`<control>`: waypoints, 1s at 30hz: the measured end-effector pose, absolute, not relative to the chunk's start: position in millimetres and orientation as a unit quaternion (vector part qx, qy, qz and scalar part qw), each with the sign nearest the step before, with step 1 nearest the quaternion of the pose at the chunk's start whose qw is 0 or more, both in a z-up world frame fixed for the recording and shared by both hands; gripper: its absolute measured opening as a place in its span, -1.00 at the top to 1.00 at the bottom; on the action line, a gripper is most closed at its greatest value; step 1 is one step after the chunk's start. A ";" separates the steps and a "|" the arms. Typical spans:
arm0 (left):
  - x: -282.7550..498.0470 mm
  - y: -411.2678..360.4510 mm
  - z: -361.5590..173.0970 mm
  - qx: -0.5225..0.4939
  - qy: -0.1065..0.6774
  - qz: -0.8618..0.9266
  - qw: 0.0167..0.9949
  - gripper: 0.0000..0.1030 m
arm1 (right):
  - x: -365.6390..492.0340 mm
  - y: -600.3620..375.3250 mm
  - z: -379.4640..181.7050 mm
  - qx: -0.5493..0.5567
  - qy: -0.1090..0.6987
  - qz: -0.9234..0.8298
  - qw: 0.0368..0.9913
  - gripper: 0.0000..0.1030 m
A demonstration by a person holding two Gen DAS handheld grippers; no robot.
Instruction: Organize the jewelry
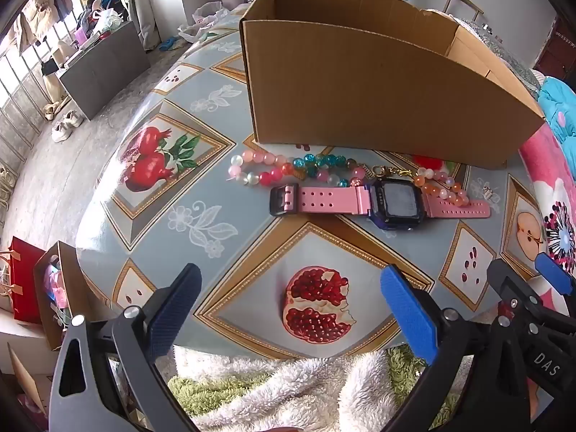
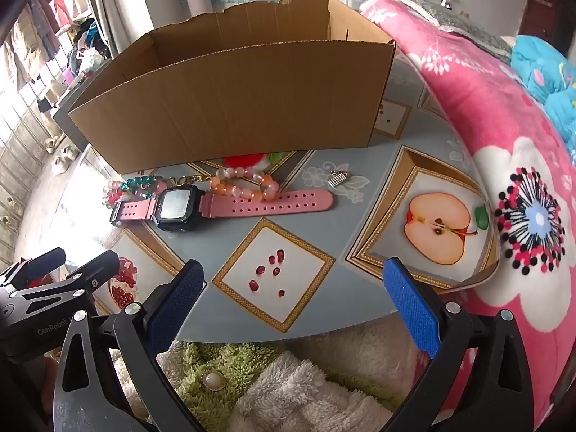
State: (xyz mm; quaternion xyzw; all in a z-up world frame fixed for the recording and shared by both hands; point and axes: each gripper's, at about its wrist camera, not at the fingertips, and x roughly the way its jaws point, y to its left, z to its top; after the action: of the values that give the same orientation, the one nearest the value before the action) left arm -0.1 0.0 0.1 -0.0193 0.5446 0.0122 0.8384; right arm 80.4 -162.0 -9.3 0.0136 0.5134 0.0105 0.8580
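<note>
Round and covered in a glossy grey-blue cloth printed with pomegranates and a halved apple, the table (image 1: 201, 194) fills both views, with a window and hanging clothes off to the left. Toward the back of it stands an open cardboard box (image 1: 378, 100), its long side facing the cameras. Just in front of the box lies the jewelry: a pink and teal bead bracelet (image 1: 288, 171) on the left, and an orange and white bead bracelet (image 2: 248, 183) on the right, joined by what looks like a small gold clasp, though that part is too small to be sure. A watch with a pink strap and dark square face (image 1: 388, 201) lies flat beside them, the orange beads resting on its right strap. A small silver charm (image 2: 338, 179) sits alone on the cloth, just right of the strap's tip. Both claws hover above the near edge of the table, well apart from the jewelry. The left gripper (image 1: 291, 298) has its blue-padded jaws spread wide with nothing between them; the right gripper (image 2: 293, 295) is likewise wide open and empty. Below them is fluffy white and green fabric (image 2: 273, 388), and a pink floral blanket (image 2: 504, 144) lies to the right.
</note>
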 end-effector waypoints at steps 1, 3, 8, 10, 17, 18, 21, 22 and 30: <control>0.0 0.0 0.1 -0.019 0.545 0.012 0.838 -0.90 | 80.4 -162.1 -9.4 0.015 0.513 0.012 0.858 -0.87; -0.1 -0.1 0.4 -0.019 0.545 0.012 0.838 -0.90 | 80.5 -162.0 -9.5 0.014 0.514 0.011 0.858 -0.87; -0.3 -0.9 1.2 -0.019 0.544 0.013 0.839 -0.90 | 81.4 -162.7 -10.1 0.015 0.514 0.012 0.858 -0.87; -0.6 -1.7 1.6 -0.018 0.544 0.014 0.839 -0.90 | 81.7 -163.2 -10.4 0.015 0.514 0.012 0.858 -0.87; 0.1 -0.5 0.2 -0.020 0.544 0.012 0.839 -0.90 | 80.8 -161.9 -9.7 0.014 0.514 0.010 0.858 -0.87; 0.1 -0.4 0.2 -0.020 0.543 0.012 0.839 -0.90 | 80.7 -161.9 -9.6 0.013 0.514 0.010 0.858 -0.87; -0.8 -1.1 2.1 -0.020 0.542 0.012 0.840 -0.90 | 80.7 -161.9 -9.6 0.013 0.514 0.010 0.858 -0.87; -1.3 -0.6 2.4 -0.020 0.542 0.012 0.840 -0.90 | 80.7 -161.9 -9.7 0.013 0.514 0.011 0.858 -0.87; 0.1 -0.1 3.3 -0.018 0.542 0.011 0.840 -0.90 | 80.7 -161.9 -9.6 0.014 0.514 0.011 0.857 -0.87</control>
State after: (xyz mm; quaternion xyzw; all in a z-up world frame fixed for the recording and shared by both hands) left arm 0.1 -0.1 3.3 -0.0182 0.5421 0.0114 0.8400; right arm 80.7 -161.9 -9.6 0.0140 0.5142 0.0111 0.8575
